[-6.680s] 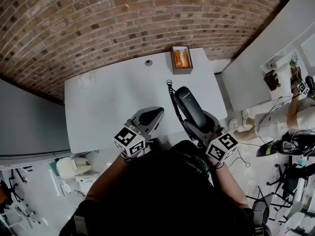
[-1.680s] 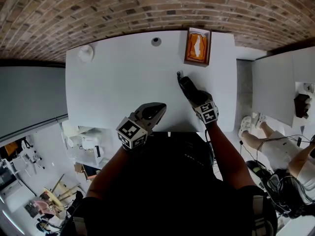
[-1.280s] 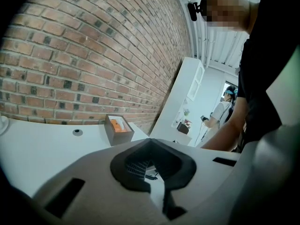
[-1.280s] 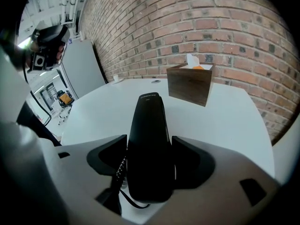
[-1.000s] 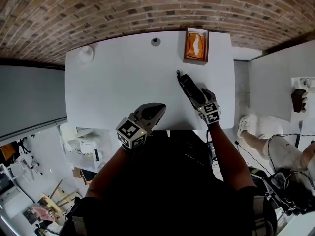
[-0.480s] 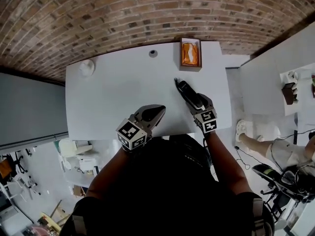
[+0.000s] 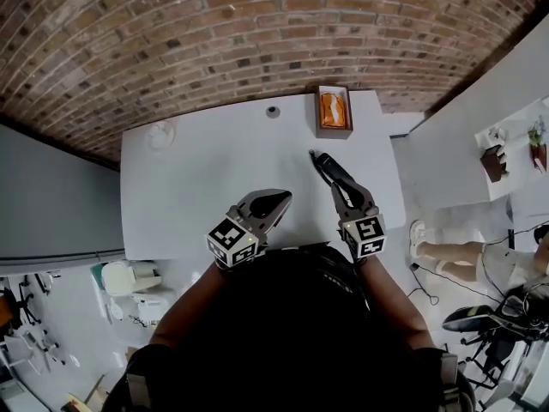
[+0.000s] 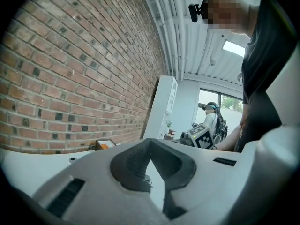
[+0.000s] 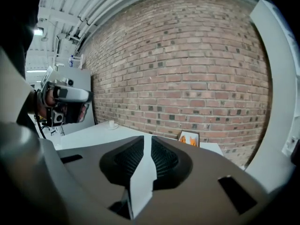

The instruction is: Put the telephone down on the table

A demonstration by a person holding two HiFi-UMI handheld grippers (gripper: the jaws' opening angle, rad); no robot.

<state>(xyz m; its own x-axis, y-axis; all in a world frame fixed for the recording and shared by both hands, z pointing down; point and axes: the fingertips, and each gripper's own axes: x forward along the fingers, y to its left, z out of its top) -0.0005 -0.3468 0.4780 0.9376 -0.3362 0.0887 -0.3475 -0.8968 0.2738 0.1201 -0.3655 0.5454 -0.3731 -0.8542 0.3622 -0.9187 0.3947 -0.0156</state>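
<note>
Two things have changed in the last moment. The right gripper (image 7: 346,194) has let go of the telephone (image 7: 329,167), and it has come up and back off the handset toward the person. Its jaws, spread wide a second ago, have just been closing. In the right gripper view they stand nearly together with only a thin slit between them, and nothing shows in that slit but the white table (image 7: 206,174) beyond.

The black handset lies flat on the table by itself. It is on the person's side of the orange box (image 7: 333,110), close to it but not touching, and the end where the cord joins points toward the box. From the head view the gripper's tips look to hang above the end of the handset farther from the box, not on it.

The left gripper (image 7: 278,198) is well off to the left of the box and nearer the person. Its fingers are closed on each other with nothing between them.

To my eye the job is done: the phone is down, released and at rest, and all that remains is to draw the hands clear.
</note>
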